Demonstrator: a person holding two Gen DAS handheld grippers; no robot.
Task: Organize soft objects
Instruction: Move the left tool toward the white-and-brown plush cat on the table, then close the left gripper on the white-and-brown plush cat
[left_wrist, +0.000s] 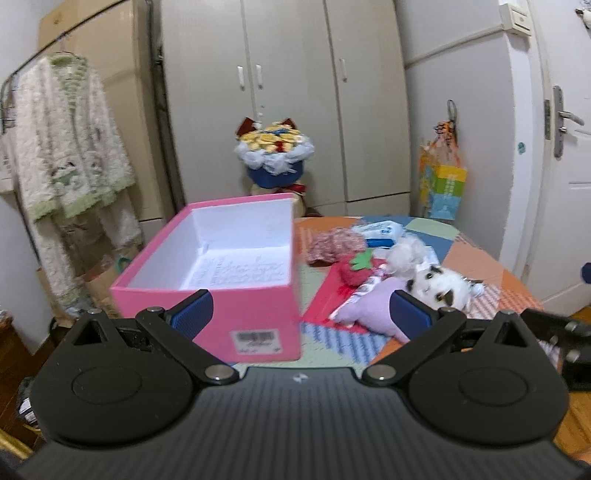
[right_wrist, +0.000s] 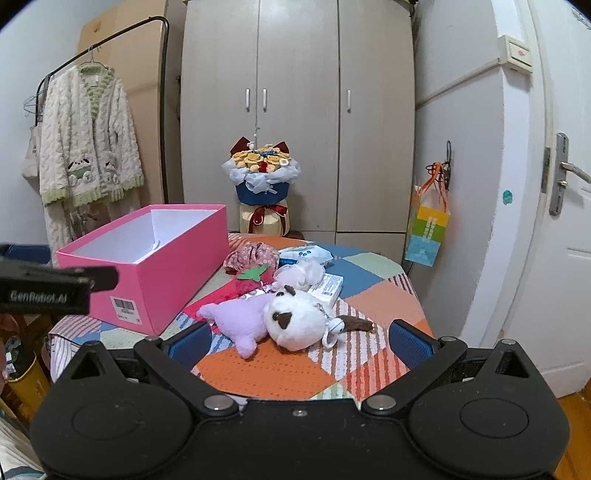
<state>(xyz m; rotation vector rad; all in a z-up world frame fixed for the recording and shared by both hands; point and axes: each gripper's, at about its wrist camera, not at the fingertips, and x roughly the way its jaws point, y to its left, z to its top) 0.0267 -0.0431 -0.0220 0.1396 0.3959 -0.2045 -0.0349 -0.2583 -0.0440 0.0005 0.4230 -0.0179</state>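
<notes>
Right, both spread: left gripper (left_wrist: 301, 314) faces the open pink cardboard box (left_wrist: 221, 273), right gripper (right_wrist: 299, 341) lines up on the fluffy white plush toy (right_wrist: 299, 321) lying on the patchwork-covered table (right_wrist: 266, 373); pinch its round body centrally, clear of the keyring.

Pink box (right_wrist: 162, 273) white inside, lilac plush (right_wrist: 240, 317), white-and-brown plush (right_wrist: 295, 321), patchwork tablecloth (right_wrist: 376, 299)

The pink box (right_wrist: 173, 273) looks like smooth matt cardboard with a white paper lining. The white plush (right_wrist: 295, 321) and the lilac plush (right_wrist: 240, 317) are soft, fuzzy cloth. The surface (right_wrist: 266, 373) wears a patchwork cloth with a woven, ribbed texture. Each tool (right_wrist: 299, 341) (left_wrist: 301, 314) is matt black plastic with blue ribbed pads (right_wrist: 410, 343) and dull metal pivot screws (right_wrist: 221, 402).
</notes>
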